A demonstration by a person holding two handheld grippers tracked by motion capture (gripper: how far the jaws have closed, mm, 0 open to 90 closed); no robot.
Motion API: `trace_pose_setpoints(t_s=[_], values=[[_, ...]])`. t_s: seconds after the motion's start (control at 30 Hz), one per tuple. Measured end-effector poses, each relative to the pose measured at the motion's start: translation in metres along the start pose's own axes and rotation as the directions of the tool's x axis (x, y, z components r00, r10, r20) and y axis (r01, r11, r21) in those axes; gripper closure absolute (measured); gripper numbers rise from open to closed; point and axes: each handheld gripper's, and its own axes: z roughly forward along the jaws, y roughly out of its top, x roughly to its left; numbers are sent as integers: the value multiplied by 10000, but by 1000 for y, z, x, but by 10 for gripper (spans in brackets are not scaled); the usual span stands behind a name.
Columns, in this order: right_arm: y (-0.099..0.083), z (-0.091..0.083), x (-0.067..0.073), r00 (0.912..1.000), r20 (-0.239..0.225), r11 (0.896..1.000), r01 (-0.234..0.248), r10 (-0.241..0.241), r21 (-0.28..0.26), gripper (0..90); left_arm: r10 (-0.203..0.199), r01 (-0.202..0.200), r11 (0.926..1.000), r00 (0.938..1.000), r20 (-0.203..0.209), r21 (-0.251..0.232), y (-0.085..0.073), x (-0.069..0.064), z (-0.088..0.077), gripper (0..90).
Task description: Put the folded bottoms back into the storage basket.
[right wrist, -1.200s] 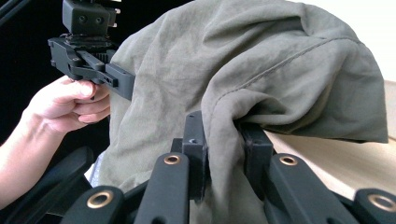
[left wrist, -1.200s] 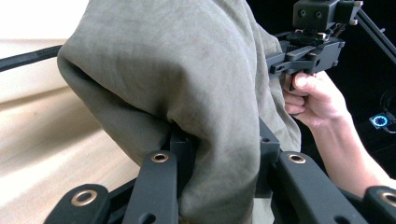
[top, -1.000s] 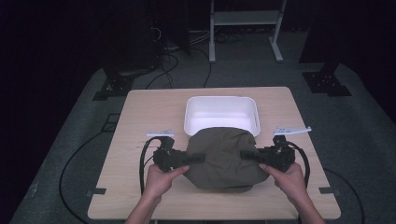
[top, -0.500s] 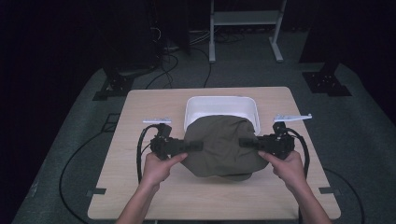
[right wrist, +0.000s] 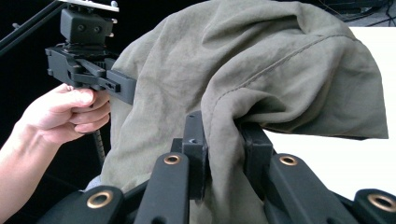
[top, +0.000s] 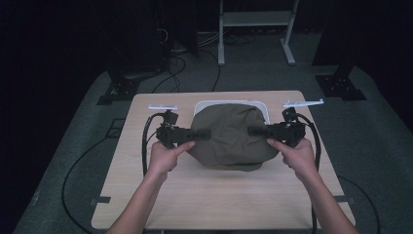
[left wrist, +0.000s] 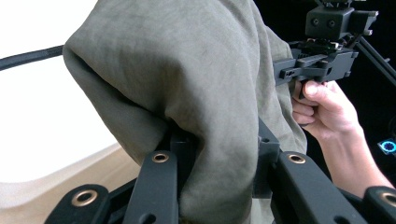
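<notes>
An olive-green cloth (top: 229,136) hangs bunched in the air between my two grippers, above the wooden table (top: 146,190) and partly over a white tray (top: 263,106). My left gripper (top: 203,134) is shut on the cloth's left edge, and the fabric (left wrist: 210,93) is pinched between its jaws. On the other side my right gripper (top: 253,130) is shut on the right edge, with the fold (right wrist: 224,140) clamped between its jaws. The cloth hides most of the tray. In the left gripper view the other hand (left wrist: 327,107) holds the right gripper behind the cloth.
The white tray's rim shows behind the cloth at the table's far middle. Black cables (top: 145,146) loop from each gripper over the table. Dark floor, stands and a white frame (top: 253,29) lie beyond the far edge. Bare wood lies in front of the cloth.
Both grippers have lifted the cloth and carried it away from the person toward the white tray. The cloth now covers most of the tray.
</notes>
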Motion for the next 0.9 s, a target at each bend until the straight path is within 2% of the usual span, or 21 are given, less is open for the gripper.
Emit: trace_pose_setpoints(t_s=[0.4,0.53,0.9], values=[[28,9,-9,9999,161,10000,37,-36,-69,753,-166,159,9994,9996,-235,-315,24,13,2,693],[34,11,-14,9998,207,9999,-26,29,-164,753,-153,143,9992,9996,-248,-380,29,17,3,693],[54,20,-29,9986,533,9998,-50,61,-204,753,-484,453,9964,9979,-433,-711,43,35,11,693]])
